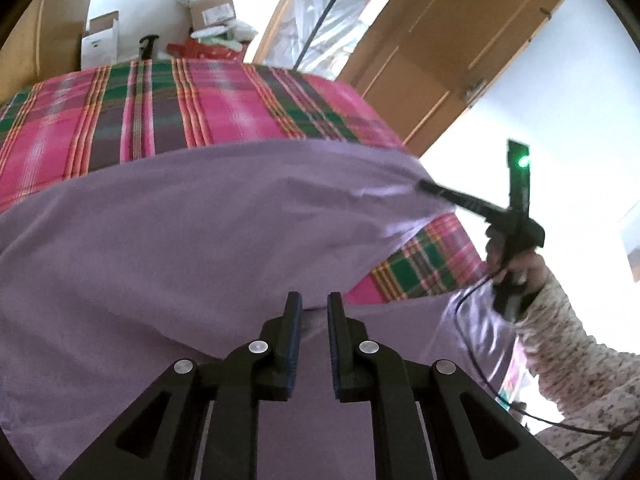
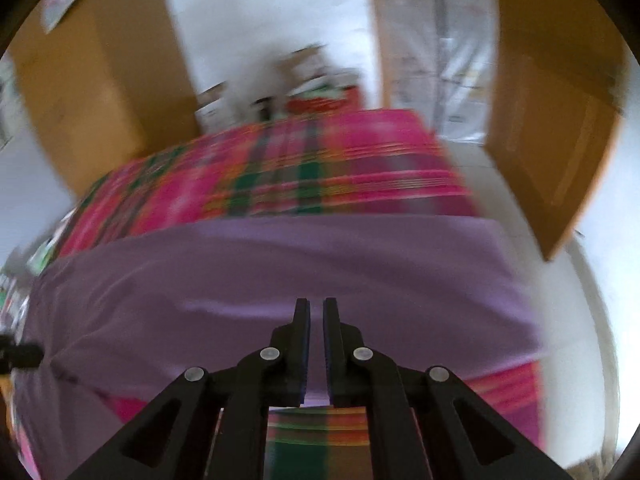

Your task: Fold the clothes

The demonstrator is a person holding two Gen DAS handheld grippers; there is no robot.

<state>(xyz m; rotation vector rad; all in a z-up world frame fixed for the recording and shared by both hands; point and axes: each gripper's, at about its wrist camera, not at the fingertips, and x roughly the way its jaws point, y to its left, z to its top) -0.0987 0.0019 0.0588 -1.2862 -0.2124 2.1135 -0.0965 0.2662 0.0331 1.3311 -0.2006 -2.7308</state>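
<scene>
Big bed (image 1: 224, 104) here, covered in a pink and green plaid sheet (image 2: 280, 168), and across its near half hangs the cloth (image 1: 192, 248), a plain purple garment, stretched wide and lifted off the sheet between the two grippers. Behind the bed, a brown wooden door (image 1: 452, 48) stands open, and boxes (image 1: 212, 10) sit stacked against the white wall at the far side.

The cloth is taut along its top edge, sagging underneath, with plaid showing below its right corner.

Now the left gripper (image 1: 314, 300): jaws close together, a narrow gap between them, the cloth's edge running right into that gap, so it looks pinched there. The right gripper (image 2: 316, 304) reads the same in its own view, jaws nearly together, purple fabric rising right from their tips. That view is badly blurred, so the grip itself is hard to confirm. From the left camera the fingertips (image 1: 430, 188) bite the cloth's raised far corner.

The person's hand (image 1: 516, 268) wraps the handle, patterned sleeve (image 1: 568, 344) behind it, black cable (image 1: 476, 352) trailing down. A green light (image 1: 523, 162) glows on top.
</scene>
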